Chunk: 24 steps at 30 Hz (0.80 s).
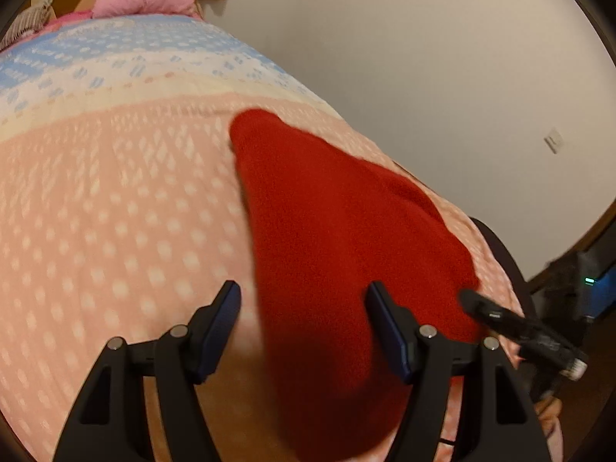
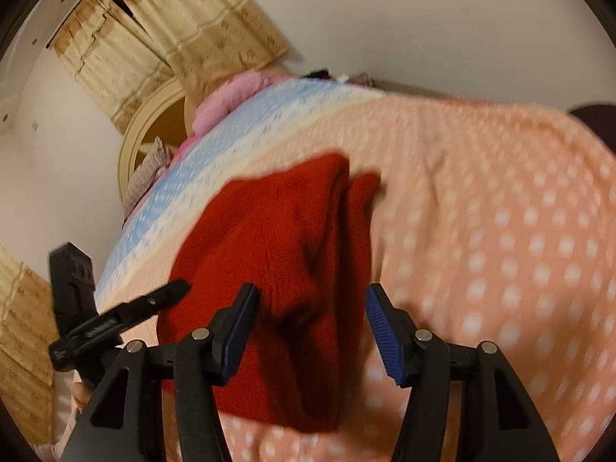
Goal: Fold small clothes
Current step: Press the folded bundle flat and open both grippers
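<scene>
Red garment [image 1: 331, 231] lies folded on dotted pink blanket [image 1: 115, 211], frame centre. Left claw [image 1: 302, 300] wide, empty; right claw [image 2: 312, 300] wide, empty.

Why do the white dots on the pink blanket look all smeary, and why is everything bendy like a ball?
Left wrist view: the fisheye lens bulges the pink dotted blanket into a dome; its dots smear from motion blur, and the red fleece garment has soft edges. Right wrist view: same round bending and streaky dots, blurred beige curtains, warm yellowish light, dark shadow under the garment's near fold.
</scene>
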Each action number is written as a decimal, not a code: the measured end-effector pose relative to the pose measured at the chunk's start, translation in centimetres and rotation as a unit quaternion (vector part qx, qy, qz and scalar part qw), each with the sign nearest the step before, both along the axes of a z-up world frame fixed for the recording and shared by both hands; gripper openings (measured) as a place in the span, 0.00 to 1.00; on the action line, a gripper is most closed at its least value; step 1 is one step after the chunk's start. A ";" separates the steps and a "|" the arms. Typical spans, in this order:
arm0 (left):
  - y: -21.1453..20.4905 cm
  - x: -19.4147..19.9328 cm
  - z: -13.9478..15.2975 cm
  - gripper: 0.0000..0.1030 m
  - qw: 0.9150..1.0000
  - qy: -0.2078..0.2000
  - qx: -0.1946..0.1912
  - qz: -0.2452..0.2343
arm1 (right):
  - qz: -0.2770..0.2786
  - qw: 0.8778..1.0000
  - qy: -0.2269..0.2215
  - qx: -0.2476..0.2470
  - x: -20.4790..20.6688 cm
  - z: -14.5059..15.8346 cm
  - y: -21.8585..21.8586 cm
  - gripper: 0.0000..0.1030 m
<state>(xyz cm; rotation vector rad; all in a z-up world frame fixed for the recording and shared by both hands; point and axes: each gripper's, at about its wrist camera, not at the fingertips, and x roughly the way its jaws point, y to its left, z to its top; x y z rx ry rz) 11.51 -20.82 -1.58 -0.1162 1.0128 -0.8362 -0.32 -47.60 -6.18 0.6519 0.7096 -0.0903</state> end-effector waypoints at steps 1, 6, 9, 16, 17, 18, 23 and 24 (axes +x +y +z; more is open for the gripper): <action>0.1 -0.4 -0.2 0.69 1.000 0.007 -0.003 -0.004 | 0.000 1.000 0.006 0.008 0.0 -0.6 0.0 0.57; 0.8 -2.1 -1.3 0.69 0.999 0.042 -0.014 -0.020 | 0.004 0.999 0.002 0.044 -1.1 -2.1 1.0 0.57; 0.5 -2.8 -1.3 0.69 1.000 0.020 -0.006 -0.019 | 0.004 1.000 0.009 0.028 -1.8 -2.3 2.7 0.56; 0.3 -4.4 -0.3 0.51 0.999 -0.008 0.028 -0.023 | -0.006 0.999 0.033 0.024 -2.3 -1.9 4.6 0.24; 0.5 -4.4 -0.2 0.51 0.999 -0.011 0.036 -0.022 | -0.001 0.999 0.033 0.029 -2.4 -1.8 4.9 0.21; 0.5 -4.4 -0.3 0.51 0.999 -0.010 0.042 -0.022 | 0.003 0.999 0.033 0.035 -2.7 -1.8 4.9 0.21; 0.6 -5.1 -0.8 0.54 0.997 -0.031 0.069 -0.021 | -0.018 0.998 0.036 0.058 -4.0 -3.5 4.3 0.21; 0.7 -5.3 -0.6 0.56 0.996 -0.041 0.077 -0.019 | -0.020 0.997 0.034 0.066 -4.2 -3.6 4.1 0.21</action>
